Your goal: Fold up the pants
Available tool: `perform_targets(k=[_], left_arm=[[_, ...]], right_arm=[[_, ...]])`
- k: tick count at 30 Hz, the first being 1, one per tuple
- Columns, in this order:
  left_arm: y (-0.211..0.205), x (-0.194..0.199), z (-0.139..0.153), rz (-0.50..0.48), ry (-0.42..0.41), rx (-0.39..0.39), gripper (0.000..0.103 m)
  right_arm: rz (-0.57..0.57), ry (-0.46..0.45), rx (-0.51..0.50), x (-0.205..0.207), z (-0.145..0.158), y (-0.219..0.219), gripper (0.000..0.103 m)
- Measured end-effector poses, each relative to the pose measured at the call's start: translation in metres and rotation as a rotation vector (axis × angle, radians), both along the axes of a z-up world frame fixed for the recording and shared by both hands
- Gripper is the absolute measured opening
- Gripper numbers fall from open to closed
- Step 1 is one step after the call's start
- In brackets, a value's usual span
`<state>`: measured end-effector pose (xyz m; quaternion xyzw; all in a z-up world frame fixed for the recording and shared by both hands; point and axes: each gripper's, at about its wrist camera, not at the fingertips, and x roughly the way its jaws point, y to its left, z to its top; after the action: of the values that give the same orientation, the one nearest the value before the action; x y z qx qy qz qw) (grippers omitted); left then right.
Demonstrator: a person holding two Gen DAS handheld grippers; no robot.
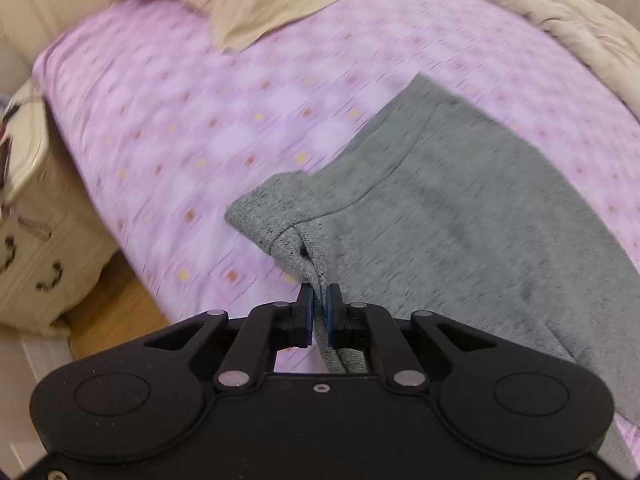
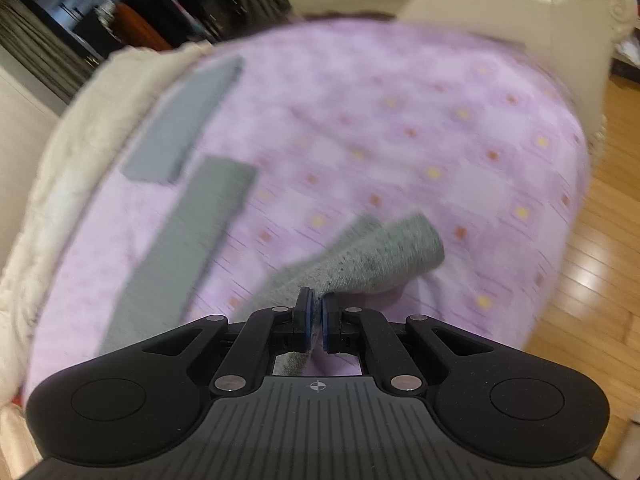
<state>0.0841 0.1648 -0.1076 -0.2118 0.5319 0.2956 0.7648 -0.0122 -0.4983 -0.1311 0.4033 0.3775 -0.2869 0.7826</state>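
Now both tools are clamped on the grey pants (image 1: 460, 220): left tool (image 1: 319, 304) at one corner, right tool (image 2: 316, 314) at a cuff, with the cloth trailing forward over the bed (image 1: 168, 128).

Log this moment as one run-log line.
task: fold pants | left gripper: shut on gray pants | right gripper: shut on gray pants | surface: purple bedsheet

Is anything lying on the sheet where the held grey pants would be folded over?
Nothing visible does. The left gripper and right gripper each pinch the grey pants; the purple sheet beside them is bare, and the beige pillow lies apart at the head.
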Motion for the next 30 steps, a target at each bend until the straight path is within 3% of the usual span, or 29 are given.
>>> perform_targets(k=[2, 4, 9, 11, 14, 18, 21, 25, 30], left_arm=[[0.004, -0.001, 0.003, 0.025, -0.005, -0.021, 0.004], [0.004, 0.006, 0.015, 0.020, -0.018, 0.021, 0.000], [0.007, 0.043, 0.043, -0.048, -0.061, 0.093, 0.000], [-0.001, 0.056, 0.050, -0.120, -0.085, 0.124, 0.002], [-0.038, 0.060, 0.054, -0.335, -0.130, 0.221, 0.011], [-0.116, 0.039, 0.043, -0.802, -0.176, 0.286, 0.043], [-0.170, 0.009, 0.034, -1.128, -0.201, 0.298, 0.045], [-0.212, -0.015, 0.017, -1.321, -0.162, 0.210, 0.045], [-0.238, -0.032, -0.008, -1.435, -0.091, 0.178, 0.045]], right_arm=[[0.011, -0.030, 0.007, 0.009, 0.007, 0.002, 0.005], [0.030, -0.058, 0.007, 0.022, 0.014, 0.000, 0.005], [0.073, -0.114, 0.026, 0.075, 0.027, 0.000, 0.005], [0.084, -0.132, 0.023, 0.090, 0.030, 0.003, 0.005], [0.095, -0.136, 0.025, 0.107, 0.030, 0.008, 0.005], [0.101, -0.115, 0.027, 0.122, 0.026, 0.009, 0.005], [0.110, -0.103, 0.018, 0.130, 0.025, 0.011, 0.005], [0.113, -0.092, 0.014, 0.135, 0.025, 0.013, 0.005], [0.114, -0.091, 0.016, 0.136, 0.024, 0.014, 0.005]])
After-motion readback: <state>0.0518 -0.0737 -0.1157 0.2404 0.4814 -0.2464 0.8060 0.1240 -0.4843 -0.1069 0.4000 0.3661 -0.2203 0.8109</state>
